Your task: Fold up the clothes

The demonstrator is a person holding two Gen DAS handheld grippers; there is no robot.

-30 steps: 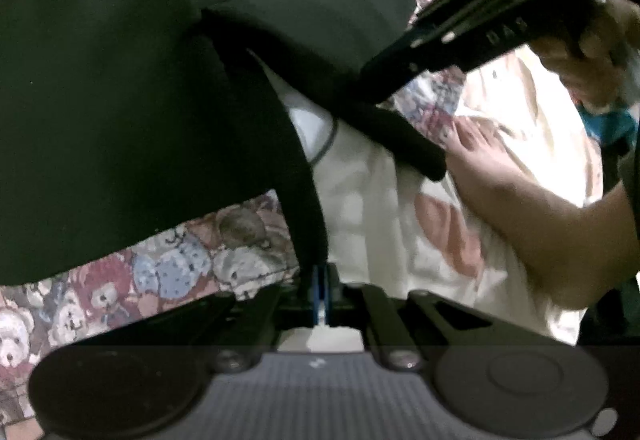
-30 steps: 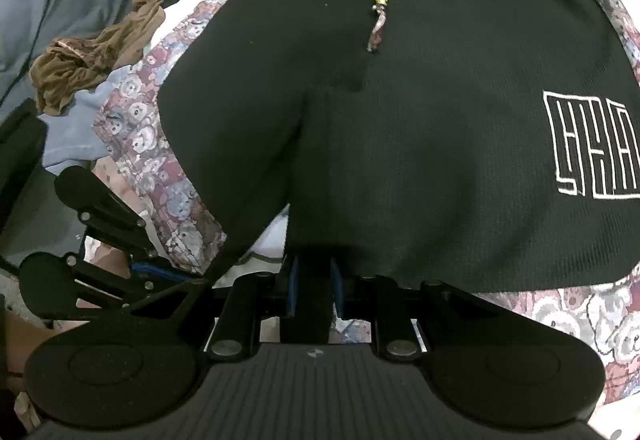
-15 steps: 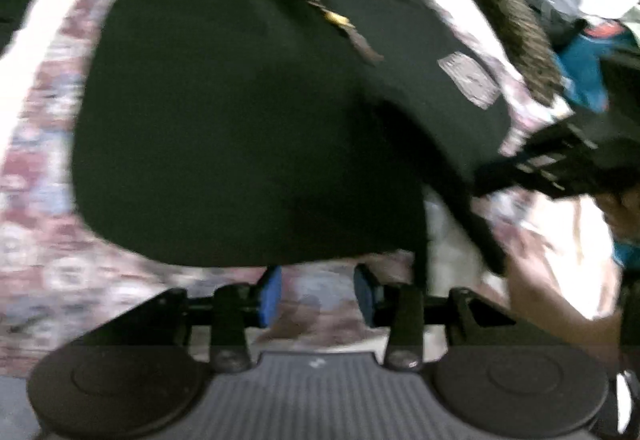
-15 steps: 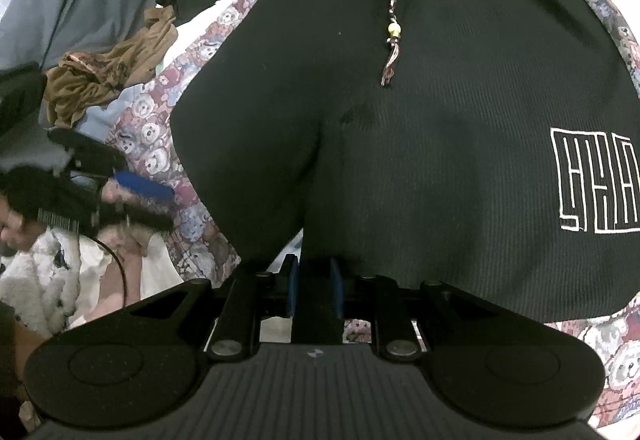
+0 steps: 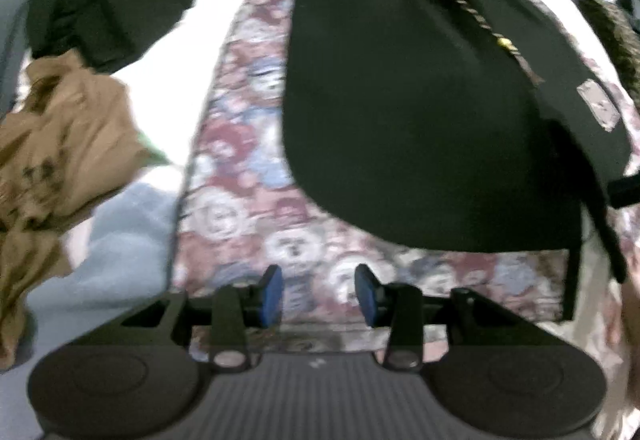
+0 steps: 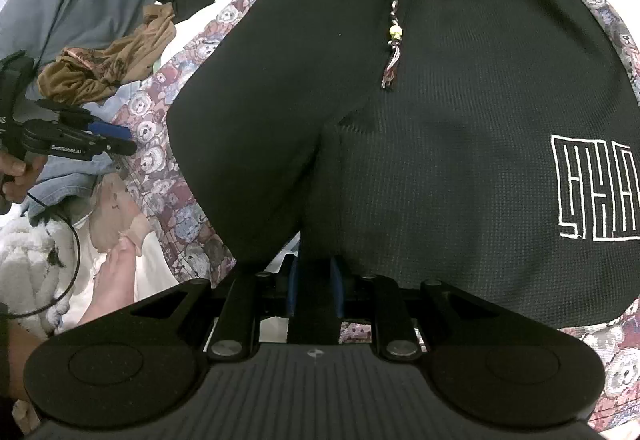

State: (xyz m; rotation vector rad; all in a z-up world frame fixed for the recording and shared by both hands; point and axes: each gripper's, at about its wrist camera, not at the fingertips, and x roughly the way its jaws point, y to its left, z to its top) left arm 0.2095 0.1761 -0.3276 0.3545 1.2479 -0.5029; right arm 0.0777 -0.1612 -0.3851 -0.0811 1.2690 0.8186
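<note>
Your black shorts (image 6: pixel 440 119) lie spread flat on the bear-print cloth (image 5: pixel 248 207), waistband at the far end. Your right gripper (image 6: pixel 314 290) is clenched on the shorts' near hem. Your left gripper (image 5: pixel 319 294) is released, nothing between its blue pads (image 5: pixel 272 294), above the cloth just beside the shorts.

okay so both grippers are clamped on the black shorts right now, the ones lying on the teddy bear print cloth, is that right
Only partly. The right gripper is shut on the black shorts, as the right wrist view shows. The left gripper holds nothing: in the left wrist view its blue pads stand apart over the teddy bear print cloth, clear of the shorts. The shorts do lie on that cloth.
</note>
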